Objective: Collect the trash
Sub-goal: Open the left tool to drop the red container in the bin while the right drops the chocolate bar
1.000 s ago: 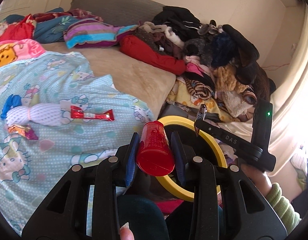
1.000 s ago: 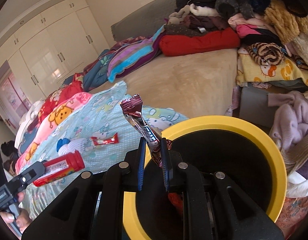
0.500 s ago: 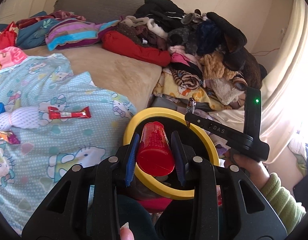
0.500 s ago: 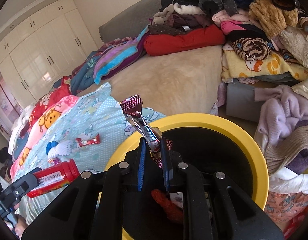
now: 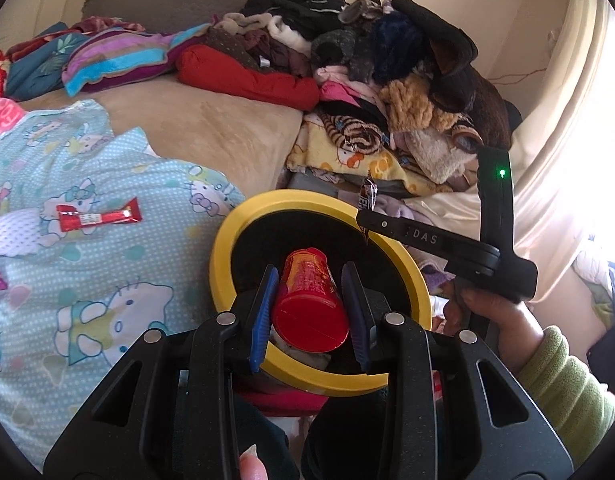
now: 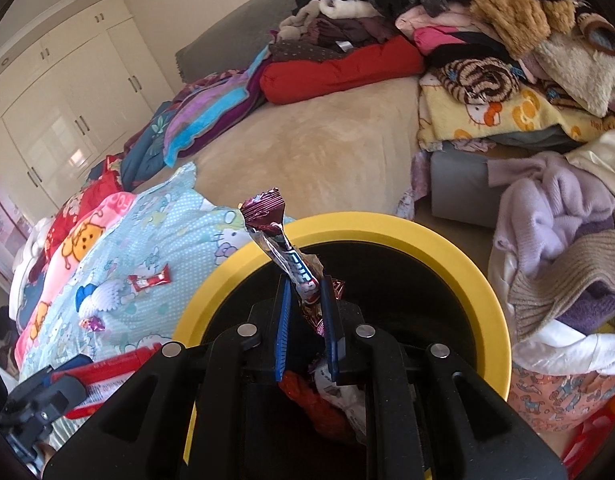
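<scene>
My left gripper (image 5: 309, 292) is shut on a red plastic bottle (image 5: 309, 304) and holds it over the mouth of the yellow-rimmed black bin (image 5: 227, 240). My right gripper (image 6: 305, 304) is shut on a purple and silver snack wrapper (image 6: 283, 248), also over the bin (image 6: 447, 248). The right gripper with the wrapper shows in the left wrist view (image 5: 365, 204) at the bin's far rim. Trash lies at the bin's bottom (image 6: 319, 400). A red wrapper (image 5: 97, 216) lies on the blue Hello Kitty blanket (image 5: 87, 280).
A white mesh item (image 6: 101, 294) and a small foil wrapper (image 6: 92, 323) lie on the blanket. A pile of clothes (image 5: 387, 80) sits on the bed's right. Loose clothes (image 6: 555, 240) lie beside the bin. White wardrobes (image 6: 59, 112) stand at the left.
Both grippers have moved over the bin's opening with their items. The left gripper carried the bottle right from above the blanket to over the bin.
</scene>
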Demonstrator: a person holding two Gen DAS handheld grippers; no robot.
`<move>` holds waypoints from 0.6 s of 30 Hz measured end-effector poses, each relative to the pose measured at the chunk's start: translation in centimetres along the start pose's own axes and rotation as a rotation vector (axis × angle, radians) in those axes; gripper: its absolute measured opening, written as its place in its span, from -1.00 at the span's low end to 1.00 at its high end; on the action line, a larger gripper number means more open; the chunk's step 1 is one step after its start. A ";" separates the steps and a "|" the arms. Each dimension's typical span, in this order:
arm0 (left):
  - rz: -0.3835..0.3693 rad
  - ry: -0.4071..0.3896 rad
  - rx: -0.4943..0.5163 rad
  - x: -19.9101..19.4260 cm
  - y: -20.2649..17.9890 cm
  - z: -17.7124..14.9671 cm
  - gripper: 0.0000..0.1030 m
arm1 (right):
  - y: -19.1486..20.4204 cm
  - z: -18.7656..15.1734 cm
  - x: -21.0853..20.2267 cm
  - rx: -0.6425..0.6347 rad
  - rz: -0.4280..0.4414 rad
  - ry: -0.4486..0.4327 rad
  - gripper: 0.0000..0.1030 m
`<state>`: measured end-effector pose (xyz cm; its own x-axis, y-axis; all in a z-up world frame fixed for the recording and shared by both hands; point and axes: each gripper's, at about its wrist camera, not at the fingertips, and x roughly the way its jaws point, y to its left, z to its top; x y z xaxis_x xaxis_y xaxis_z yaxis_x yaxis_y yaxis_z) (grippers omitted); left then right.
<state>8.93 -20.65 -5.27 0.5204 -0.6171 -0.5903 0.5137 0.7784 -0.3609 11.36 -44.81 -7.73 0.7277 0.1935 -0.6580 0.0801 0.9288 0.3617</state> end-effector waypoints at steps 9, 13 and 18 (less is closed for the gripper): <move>-0.005 0.045 0.025 2.6 -0.7 -0.5 -0.50 | -1.4 -0.4 0.8 0.043 -0.037 0.034 -0.70; -0.005 0.062 0.037 3.7 -1.0 -0.7 -0.50 | -1.7 -0.5 1.0 0.053 -0.049 0.043 -0.65; -0.023 0.068 0.051 4.4 -1.2 -1.0 -0.50 | -2.2 -0.7 1.1 0.068 -0.060 0.050 -0.62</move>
<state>9.94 -24.24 -8.12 0.4615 -0.6242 -0.6304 0.5600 0.7561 -0.3387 11.46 -46.42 -9.69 0.6855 0.1557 -0.7112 0.1696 0.9159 0.3639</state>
